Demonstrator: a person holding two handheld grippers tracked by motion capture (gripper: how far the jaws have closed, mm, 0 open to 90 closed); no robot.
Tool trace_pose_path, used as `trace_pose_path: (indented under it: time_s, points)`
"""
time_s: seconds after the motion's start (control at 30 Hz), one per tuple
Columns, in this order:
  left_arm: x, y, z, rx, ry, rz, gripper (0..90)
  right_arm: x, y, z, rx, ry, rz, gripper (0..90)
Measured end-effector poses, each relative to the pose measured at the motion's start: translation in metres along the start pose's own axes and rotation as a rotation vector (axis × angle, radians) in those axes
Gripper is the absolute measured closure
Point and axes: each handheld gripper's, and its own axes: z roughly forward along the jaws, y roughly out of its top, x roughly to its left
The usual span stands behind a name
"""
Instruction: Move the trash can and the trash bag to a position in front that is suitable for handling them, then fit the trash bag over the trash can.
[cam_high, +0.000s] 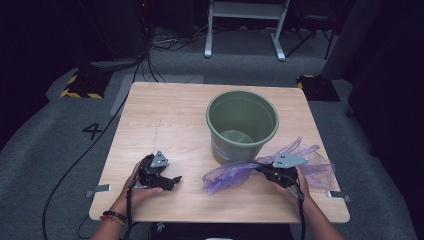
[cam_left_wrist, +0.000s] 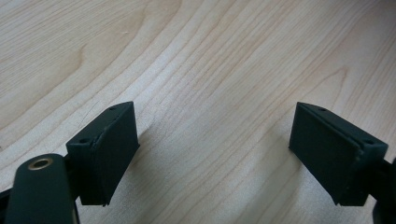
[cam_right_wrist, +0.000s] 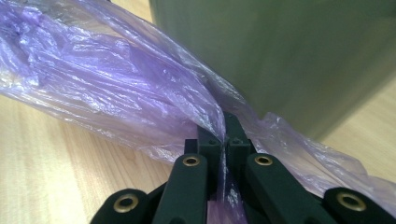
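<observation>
The purple plastic bag (cam_high: 235, 175) is spread across the tabletop (cam_high: 165, 120) just in front of the green bucket (cam_high: 242, 125), and a fold of it is pinched between the closed jaws of the right gripper (cam_high: 264, 170). In the right gripper view the film (cam_right_wrist: 116, 84) is seen bunched against the bucket's wall (cam_right_wrist: 289, 56). The left gripper (cam_high: 172, 180) is held low over bare wood, well apart from the bag, its jaws spread wide with nothing between them. Both grippers are held by hands entering from the near edge.
</observation>
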Motion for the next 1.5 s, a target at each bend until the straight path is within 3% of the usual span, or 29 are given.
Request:
trace_pose_path:
  time_s: [0.4, 0.6, 0.67, 0.83, 1.17, 1.5]
  points:
    - [0.0, 0.0, 0.0, 0.001, 0.0, 0.003, 14.6, -0.003, 0.008, -0.045, -0.126, -0.032, -0.003, 89.8]
    - [0.0, 0.0, 0.0, 0.001, 0.0, 0.003, 14.6, -0.002, 0.009, -0.055, -0.168, -0.024, 0.008, 89.7]
    - [0.001, 0.001, 0.0, 0.0, -0.001, 0.004, 14.7, -0.004, 0.011, -0.06, -0.205, 0.008, 0.019, 89.8]
    - [0.001, 0.001, 0.0, 0.001, 0.0, 0.007, 14.6, -0.004, 0.017, -0.065, -0.237, 0.0, 0.011, 89.8]
    - [0.0, 0.0, 0.0, 0.0, 0.003, 0.006, 14.8, -0.005, 0.036, -0.082, -0.308, -0.043, -0.012, 89.7]
    - [0.0, 0.0, 0.0, 0.0, 0.001, 0.002, 14.8, -0.016, 0.048, -0.113, -0.384, -0.148, 0.016, 89.7]
